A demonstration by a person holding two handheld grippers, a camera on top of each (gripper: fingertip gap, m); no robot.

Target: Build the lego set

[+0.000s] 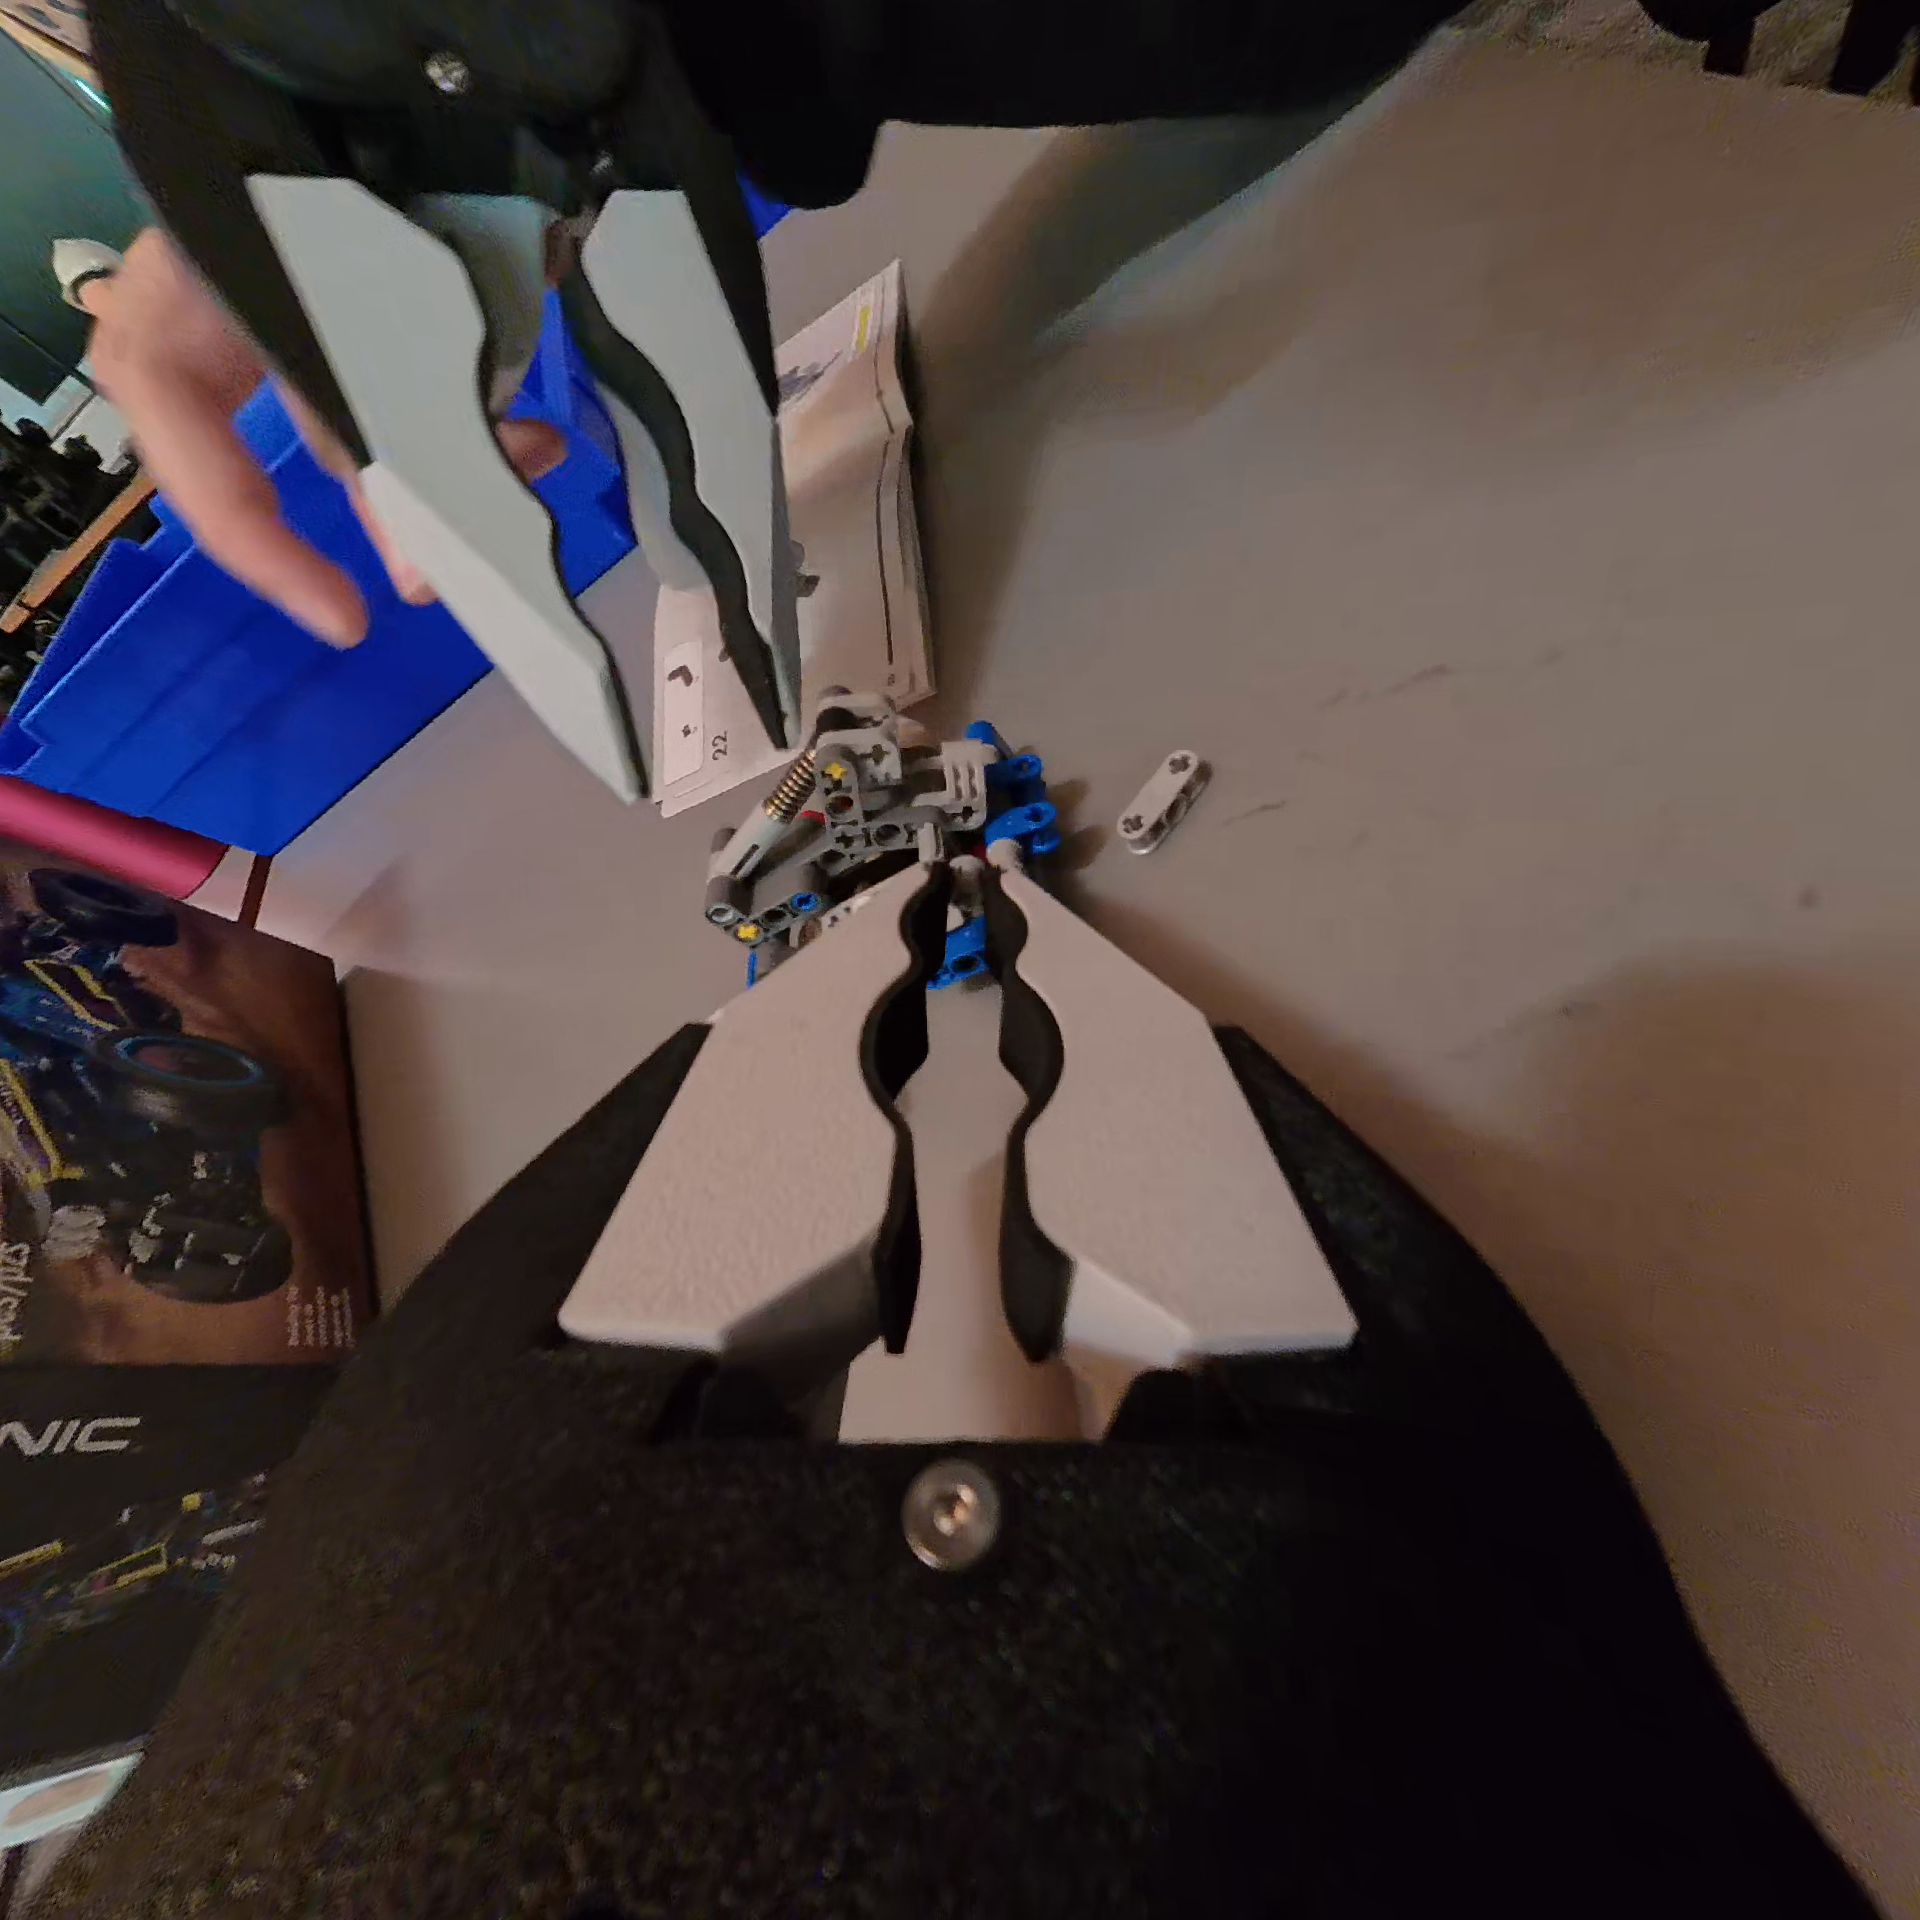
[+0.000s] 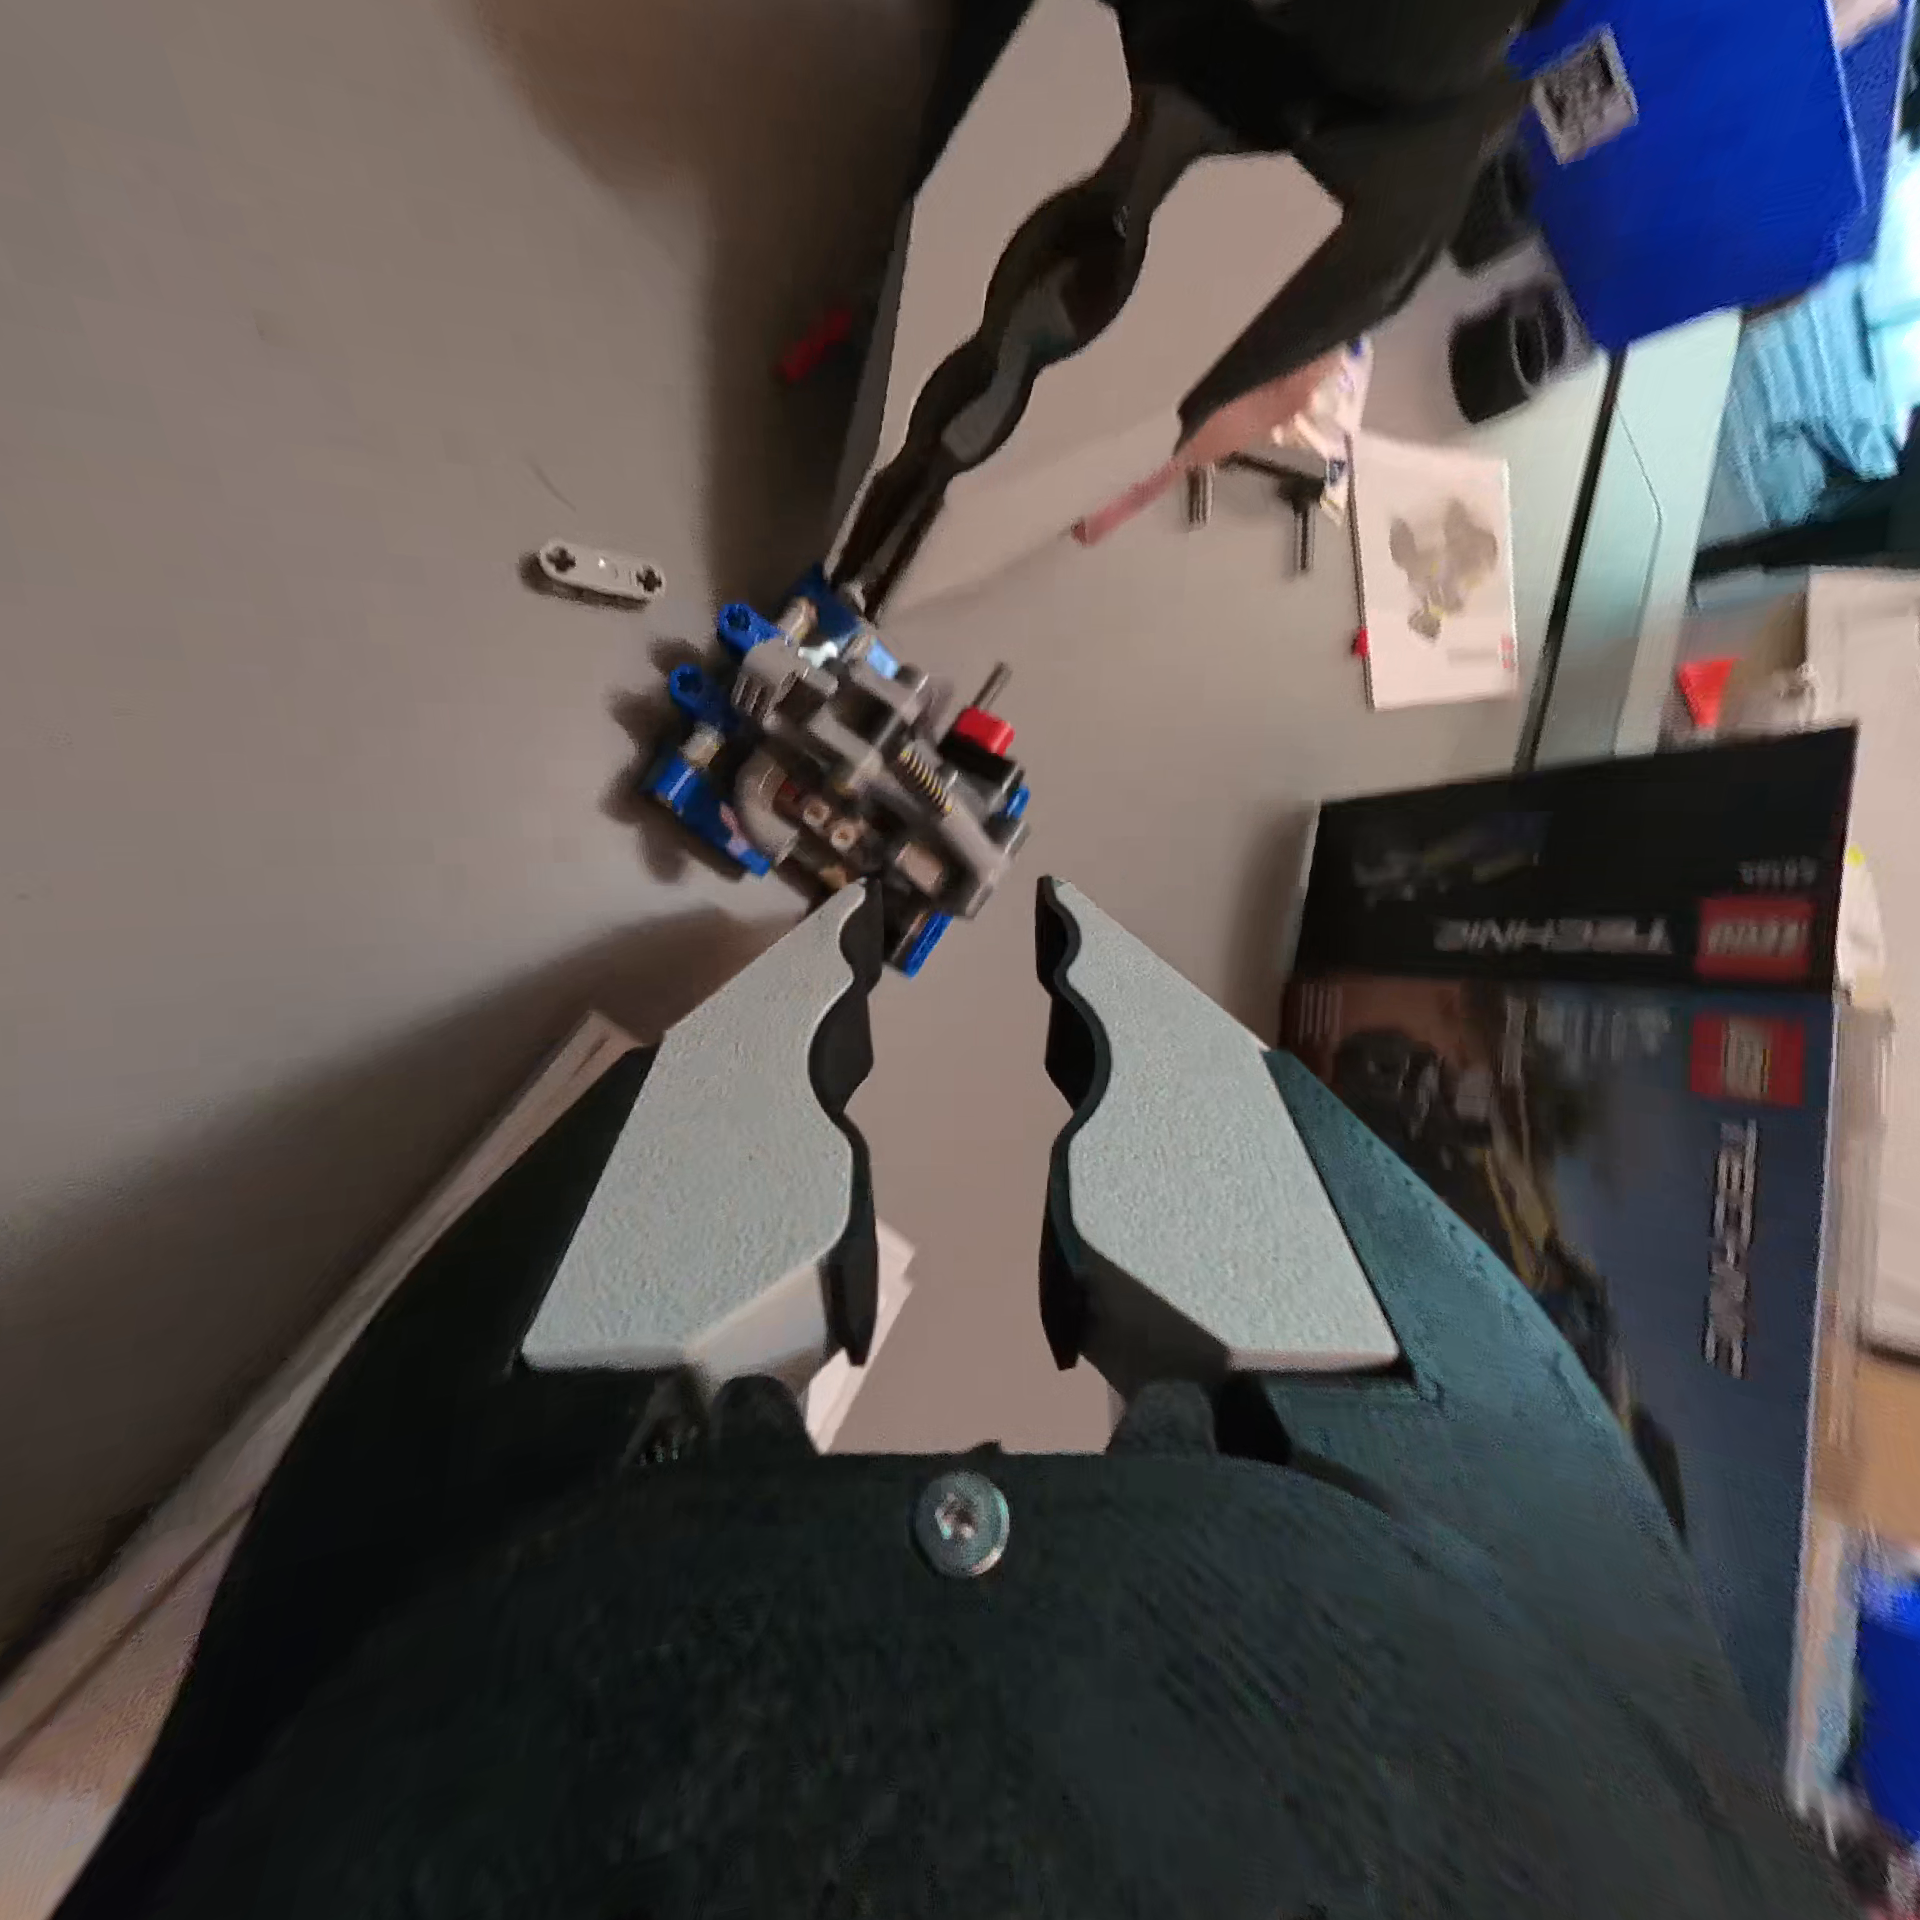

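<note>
Pinching the grey-and-blue brick assembly (image 1: 862, 821), the left gripper (image 1: 961, 883) stays unseen up close elsewhere (only the right wrist view shows a red knob (image 2: 985, 732)); the right gripper (image 2: 951, 914) stands apart, bare.

Each camera sits just behind its own jaws and looks forward along them, tilted down at the grey tabletop (image 1: 1455, 468). The left wrist view closes in on the grey and blue brick assembly (image 1: 862, 821) from very near; the right wrist view faces it from the opposite side, a little farther back. Both share the assembly, the loose grey link (image 2: 601, 570), the printed box (image 2: 1579, 1039) and each other's gripper.
</note>
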